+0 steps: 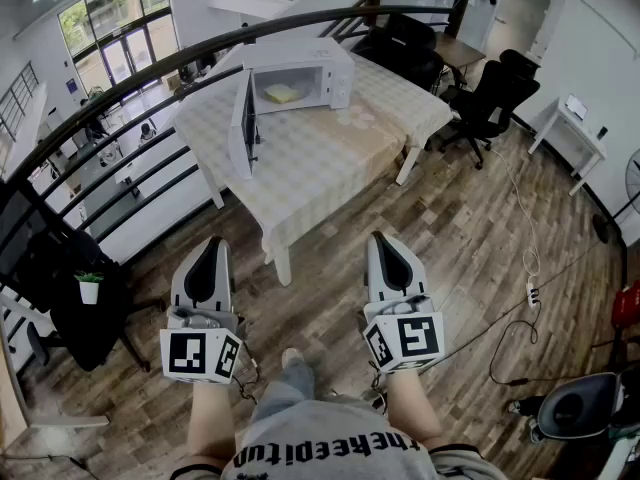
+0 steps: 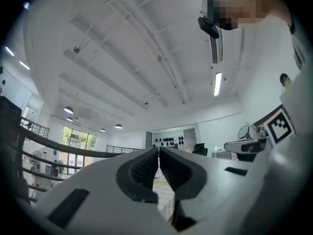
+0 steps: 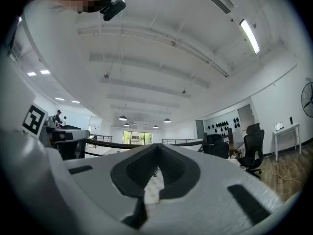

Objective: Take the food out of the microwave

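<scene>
In the head view, a table (image 1: 330, 163) covered with a pale checked cloth is seen far ahead, well apart from both grippers. A white microwave (image 1: 318, 60) stands on its far left part, and its door (image 1: 243, 123) is swung open toward the near left. The food (image 1: 282, 93), a yellow piece, lies inside the open cavity (what it rests on cannot be made out). Near the bottom of the view, the left gripper (image 1: 212, 244) and the right gripper (image 1: 383, 238) are held side by side above the wooden floor (image 1: 470, 258), both pointed toward the table, with nothing carried by either. Black office chairs (image 1: 490, 103) are seen at the far right, and a small potted plant (image 1: 89, 286) at the left.

In the left gripper view, the jaws of the left gripper (image 2: 159, 151) are seen clenched together, pad against pad, with nothing between them. A strip of the checked cloth shows below the tips. The marker cube (image 2: 279, 124) of the right gripper appears at the right edge.

In the right gripper view, the jaws of the right gripper (image 3: 157, 149) are likewise pressed together and empty, and the checked cloth is glimpsed beneath them.
</scene>
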`<state>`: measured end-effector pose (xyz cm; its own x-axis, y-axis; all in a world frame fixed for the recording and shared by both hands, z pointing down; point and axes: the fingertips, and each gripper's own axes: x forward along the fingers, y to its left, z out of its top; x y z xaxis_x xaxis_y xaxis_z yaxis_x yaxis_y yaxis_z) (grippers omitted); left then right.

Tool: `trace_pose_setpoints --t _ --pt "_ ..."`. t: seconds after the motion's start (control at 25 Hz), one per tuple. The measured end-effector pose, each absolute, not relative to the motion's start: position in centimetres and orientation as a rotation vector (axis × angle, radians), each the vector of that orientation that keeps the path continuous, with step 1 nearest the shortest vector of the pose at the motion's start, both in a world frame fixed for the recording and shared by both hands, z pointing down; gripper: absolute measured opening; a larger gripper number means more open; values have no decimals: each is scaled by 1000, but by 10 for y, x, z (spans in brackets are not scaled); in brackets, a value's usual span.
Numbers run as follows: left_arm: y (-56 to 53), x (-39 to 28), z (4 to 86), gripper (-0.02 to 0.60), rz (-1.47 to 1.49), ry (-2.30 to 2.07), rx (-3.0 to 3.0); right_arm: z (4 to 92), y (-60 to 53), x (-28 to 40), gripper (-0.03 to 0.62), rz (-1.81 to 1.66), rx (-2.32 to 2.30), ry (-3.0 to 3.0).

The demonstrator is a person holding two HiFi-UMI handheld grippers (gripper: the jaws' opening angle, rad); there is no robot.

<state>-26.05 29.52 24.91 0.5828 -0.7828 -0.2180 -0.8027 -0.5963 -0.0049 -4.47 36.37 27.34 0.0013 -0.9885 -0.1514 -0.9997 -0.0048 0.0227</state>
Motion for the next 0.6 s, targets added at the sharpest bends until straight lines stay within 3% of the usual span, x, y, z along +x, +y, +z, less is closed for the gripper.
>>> trace_pose_setpoints --t 0.6 --pt "267 -245 252 11 281 1325 -2715 279 336 -32 5 169 -2166 2120"
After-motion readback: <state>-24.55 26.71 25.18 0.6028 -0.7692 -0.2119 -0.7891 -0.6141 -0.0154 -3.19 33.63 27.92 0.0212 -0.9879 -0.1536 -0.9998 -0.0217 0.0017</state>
